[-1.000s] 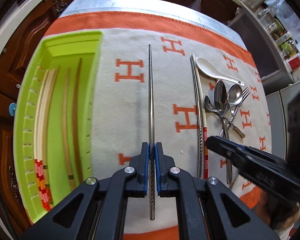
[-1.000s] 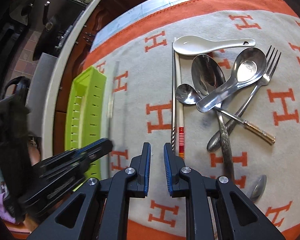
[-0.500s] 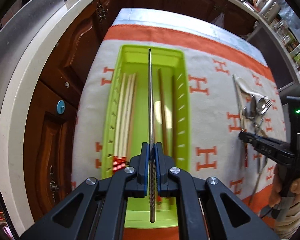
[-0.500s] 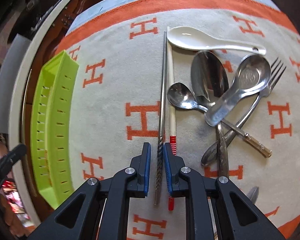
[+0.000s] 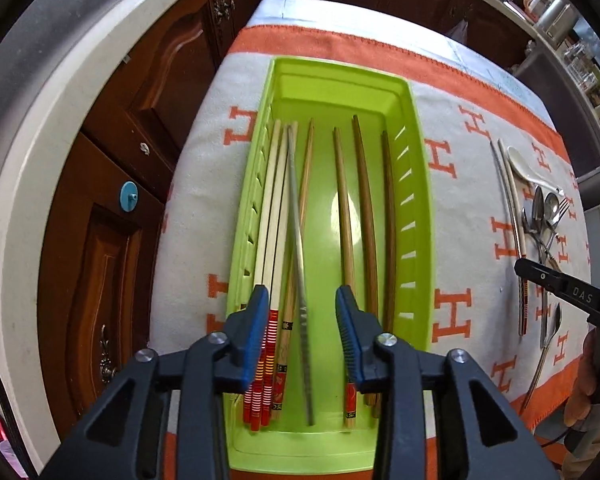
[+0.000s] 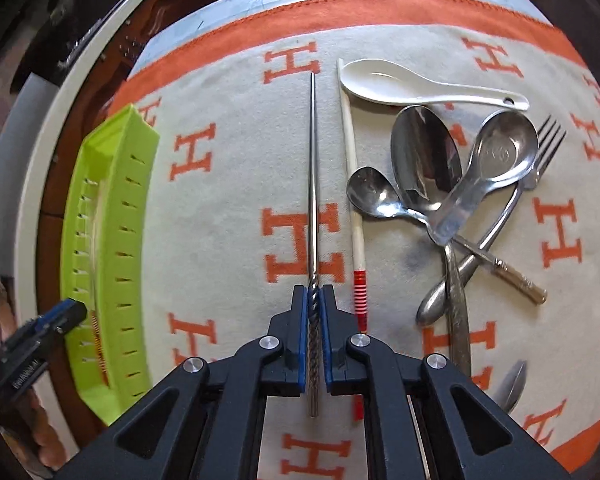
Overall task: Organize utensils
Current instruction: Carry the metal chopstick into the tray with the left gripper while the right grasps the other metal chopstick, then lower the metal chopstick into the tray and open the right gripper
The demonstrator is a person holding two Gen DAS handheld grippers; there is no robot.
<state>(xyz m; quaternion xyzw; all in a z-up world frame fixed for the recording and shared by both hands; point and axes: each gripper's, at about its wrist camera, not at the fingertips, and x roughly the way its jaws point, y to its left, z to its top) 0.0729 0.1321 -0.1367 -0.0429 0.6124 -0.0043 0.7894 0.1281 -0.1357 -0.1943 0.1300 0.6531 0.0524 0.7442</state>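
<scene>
Since the left tongs (image 5: 302,312) opened, dropping their chopstick (image 5: 298,264) in the tray (image 5: 418,200), right tongs (image 6: 313,316) clamp another chopstick (image 6: 313,184).

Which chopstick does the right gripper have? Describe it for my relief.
On the H-patterned cloth, left of the spoon pile, two chopsticks lie parallel. The right gripper clamps the left one, the metal chopstick: all steel, twisted grip, unlike the red-banded chopstick alongside.

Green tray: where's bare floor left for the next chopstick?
In the green tray, the widest bare strip runs between the metal chopstick and the brown chopsticks. The far end is bare too. The left wall side is crowded with pale chopsticks.
</scene>
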